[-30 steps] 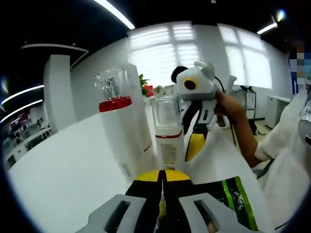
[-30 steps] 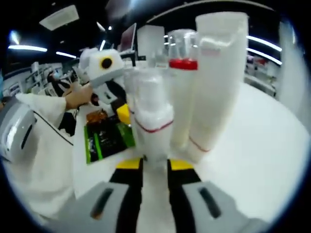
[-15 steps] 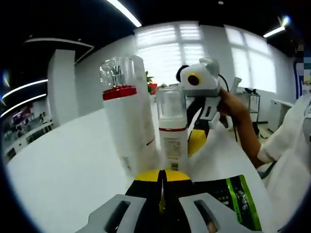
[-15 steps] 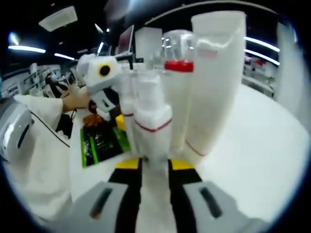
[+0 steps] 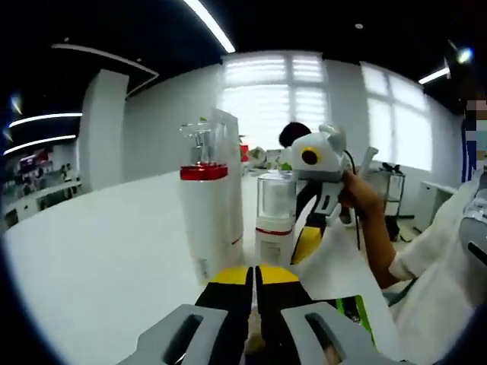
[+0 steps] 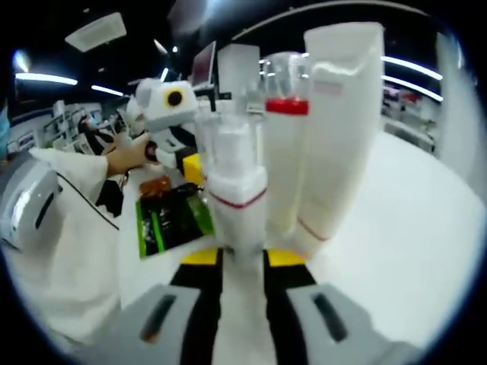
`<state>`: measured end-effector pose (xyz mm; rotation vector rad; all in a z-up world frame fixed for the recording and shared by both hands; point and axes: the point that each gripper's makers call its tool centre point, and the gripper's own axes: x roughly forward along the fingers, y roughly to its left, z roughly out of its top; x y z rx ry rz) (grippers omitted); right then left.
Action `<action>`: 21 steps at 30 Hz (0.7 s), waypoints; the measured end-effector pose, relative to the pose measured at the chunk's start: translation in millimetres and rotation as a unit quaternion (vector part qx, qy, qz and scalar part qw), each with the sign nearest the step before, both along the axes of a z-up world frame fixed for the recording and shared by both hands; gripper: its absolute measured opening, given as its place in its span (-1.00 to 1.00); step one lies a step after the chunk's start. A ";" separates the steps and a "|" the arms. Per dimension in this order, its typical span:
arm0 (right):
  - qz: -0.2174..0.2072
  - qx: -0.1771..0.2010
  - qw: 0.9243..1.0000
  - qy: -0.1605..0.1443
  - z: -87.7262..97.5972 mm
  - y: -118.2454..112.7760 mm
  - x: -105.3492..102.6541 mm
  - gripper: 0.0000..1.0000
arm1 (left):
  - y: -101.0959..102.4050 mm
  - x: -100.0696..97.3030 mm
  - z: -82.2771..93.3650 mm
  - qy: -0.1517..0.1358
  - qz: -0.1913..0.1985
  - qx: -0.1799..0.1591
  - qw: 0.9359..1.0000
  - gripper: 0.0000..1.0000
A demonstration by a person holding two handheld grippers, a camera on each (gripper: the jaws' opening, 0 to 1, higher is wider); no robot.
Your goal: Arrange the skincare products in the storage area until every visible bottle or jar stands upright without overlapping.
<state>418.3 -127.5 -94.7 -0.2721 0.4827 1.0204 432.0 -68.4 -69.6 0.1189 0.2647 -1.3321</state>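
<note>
My right tool (image 6: 242,262) is clamping the upright foam bottle (image 6: 237,201) on the counter (image 6: 396,220); my left tool (image 5: 253,277) is closed, empty; releasing crookedly risks toppling neighbouring pump bottle (image 6: 285,152) and tube (image 6: 338,122)

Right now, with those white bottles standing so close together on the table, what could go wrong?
The right claw grips the small bottle right beside the red-collared bottle and the tall tube; pulling away carelessly could topple them. The green packet lies nearby, so a falling bottle might land on it.
</note>
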 end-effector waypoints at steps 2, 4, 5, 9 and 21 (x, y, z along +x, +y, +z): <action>-0.010 0.000 1.000 -0.006 1.5 -0.6 3.7 -0.61 | -3.6 -8.0 -0.7 -0.003 -0.012 0.001 1.000 -0.97; -0.013 -0.001 1.000 -0.008 1.2 0.0 5.2 -0.61 | -7.7 -15.8 -2.5 -0.014 -0.025 0.004 1.000 -0.95; -0.013 -0.002 1.000 -0.007 1.2 0.5 5.3 -0.61 | -8.2 -17.6 -3.4 -0.018 -0.029 0.006 0.999 -0.95; -0.021 -0.014 1.000 -0.013 1.3 1.5 4.1 -0.61 | -8.4 -18.7 -6.4 -0.031 -0.035 0.009 0.999 -0.95; -0.062 -0.029 0.997 -0.028 0.6 5.0 16.3 -0.61 | -5.4 -4.3 -11.1 -0.024 -0.013 0.017 0.999 -0.94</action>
